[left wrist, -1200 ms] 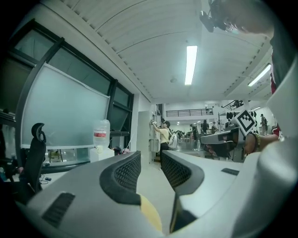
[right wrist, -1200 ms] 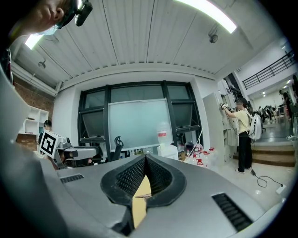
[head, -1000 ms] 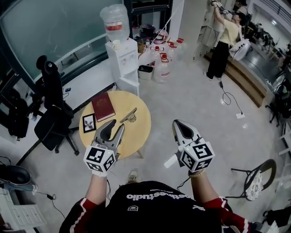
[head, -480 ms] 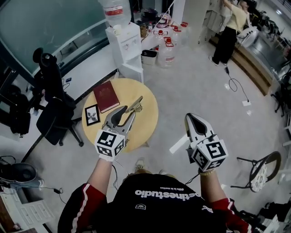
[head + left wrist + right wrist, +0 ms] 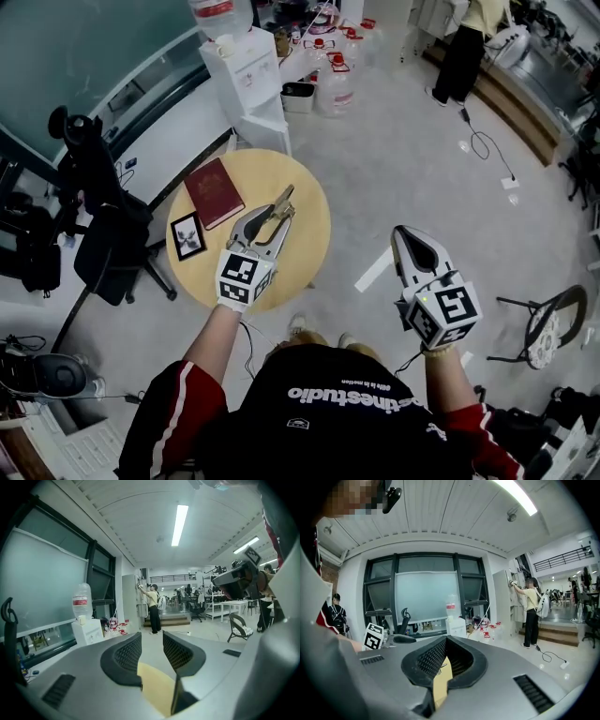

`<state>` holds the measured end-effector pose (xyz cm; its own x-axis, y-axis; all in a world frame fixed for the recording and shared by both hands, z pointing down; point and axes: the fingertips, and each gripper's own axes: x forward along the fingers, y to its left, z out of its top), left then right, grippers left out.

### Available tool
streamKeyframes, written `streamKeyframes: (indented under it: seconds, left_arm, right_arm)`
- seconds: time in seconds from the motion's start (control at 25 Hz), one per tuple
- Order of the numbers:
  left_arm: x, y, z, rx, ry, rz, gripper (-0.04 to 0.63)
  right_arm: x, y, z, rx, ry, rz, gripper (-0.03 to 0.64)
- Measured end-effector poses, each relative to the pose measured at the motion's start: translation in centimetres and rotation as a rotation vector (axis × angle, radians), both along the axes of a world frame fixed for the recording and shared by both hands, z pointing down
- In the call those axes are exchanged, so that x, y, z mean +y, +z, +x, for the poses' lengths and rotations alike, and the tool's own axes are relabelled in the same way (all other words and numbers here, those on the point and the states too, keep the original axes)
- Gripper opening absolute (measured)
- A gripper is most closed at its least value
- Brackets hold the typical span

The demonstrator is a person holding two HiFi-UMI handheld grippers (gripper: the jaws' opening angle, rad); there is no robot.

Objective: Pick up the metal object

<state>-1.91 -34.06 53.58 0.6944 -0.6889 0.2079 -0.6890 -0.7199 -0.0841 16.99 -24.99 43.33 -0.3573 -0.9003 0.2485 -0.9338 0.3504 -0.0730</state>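
Pale wood anchors the head view: a round pale wooden table (image 5: 309, 246) stands on the office floor. It bears a dark red hardback book (image 5: 214, 192), a small black-framed picture (image 5: 188, 235) and the long silvery metal object (image 5: 283, 199), which lies towards the table's far right. The left gripper (image 5: 267, 220) hovers over the table with its tips at the near end of the metal object; whether they touch it cannot be told from above. The right gripper (image 5: 411, 242) hangs well apart, past the table's right edge and over bare floor.

In the left gripper view the tongs stand released, with the dark ribbed pads apart and only a sliver of tabletop showing between them. The camera looks level across the room towards a white water dispenser (image 5: 86, 630), and the metal object does not show.

In the right gripper view the tongs are clenched tip to tip on nothing.

The step in hand looks to be the approach, with the pick-up not yet made. To do it well, the left gripper likely needs to tip its nose down until the object comes between the pads. It should then straddle the narrow body across its width, settle low to the wood and close squarely before lifting. A thin, hard piece may well skate or pivot out of a glancing pinch.
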Motion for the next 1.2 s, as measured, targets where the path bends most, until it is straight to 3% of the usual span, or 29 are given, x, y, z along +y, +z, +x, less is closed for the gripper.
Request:
streamKeyframes:
  seconds: [0.48,0.84,1.2]
  left_arm:
    - [-4.9,8.0,-0.7,-0.095,0.074,-0.038,0.147]
    - [-7.4,14.5,0.0,-0.182,0.153,-0.119,0.147]
    - [-9.3,19.3,0.3,-0.218,0.183,-0.173,0.147]
  right_arm:
    - [-1.6,2.2,-2.3,0.033,0.087,-0.032,0.028]
    - [-3.1,4.3,-4.8,0.003,0.14,-0.066,0.028]
    - [-6.6,8.6,-6.4,0.018,0.137,-0.1,0.028]
